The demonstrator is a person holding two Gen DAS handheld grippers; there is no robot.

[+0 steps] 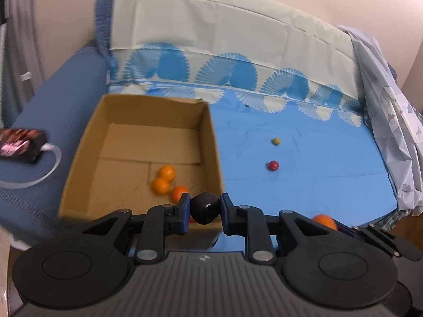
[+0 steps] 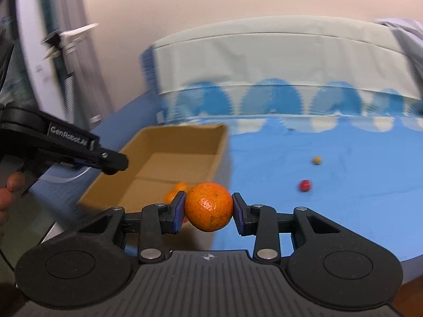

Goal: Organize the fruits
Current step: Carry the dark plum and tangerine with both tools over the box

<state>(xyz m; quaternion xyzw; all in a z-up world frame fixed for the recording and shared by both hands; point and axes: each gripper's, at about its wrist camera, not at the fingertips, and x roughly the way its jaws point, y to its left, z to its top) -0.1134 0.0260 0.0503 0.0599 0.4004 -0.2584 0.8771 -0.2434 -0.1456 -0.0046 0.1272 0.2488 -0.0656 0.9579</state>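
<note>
Left gripper [image 1: 205,212] is clamped on a dark, glossy round fruit [image 1: 204,210], pads pressing both sides, fruit held in the air right at the near right corner of the cardboard box [image 1: 87,142]. Box sits open-topped ahead and left of that gripper; three oranges [image 1: 166,182] lie inside on its floor, bunched together just beyond the left pad, near the box's right wall. Right gripper [image 2: 208,207] grips an orange [image 2: 208,206], blue pads tight against its sides, peel speckled. From the right wrist view the box is ahead-left of the gripper, and the held orange hides part of its near right corner. Ahead and right of both grippers, on the blue sheet [image 1: 304,185], a small red fruit [image 1: 272,165] and a small yellowish fruit [image 1: 276,141] lie apart from each other, yellowish one farther out. Both are well clear of the box. Left gripper's body also shows at the left edge of the right wrist view, a hand [image 2: 9,192] on it. Far-left, a dark device [image 1: 21,145] with a white cable rests on the blue sofa arm [image 1: 60,100].
</note>
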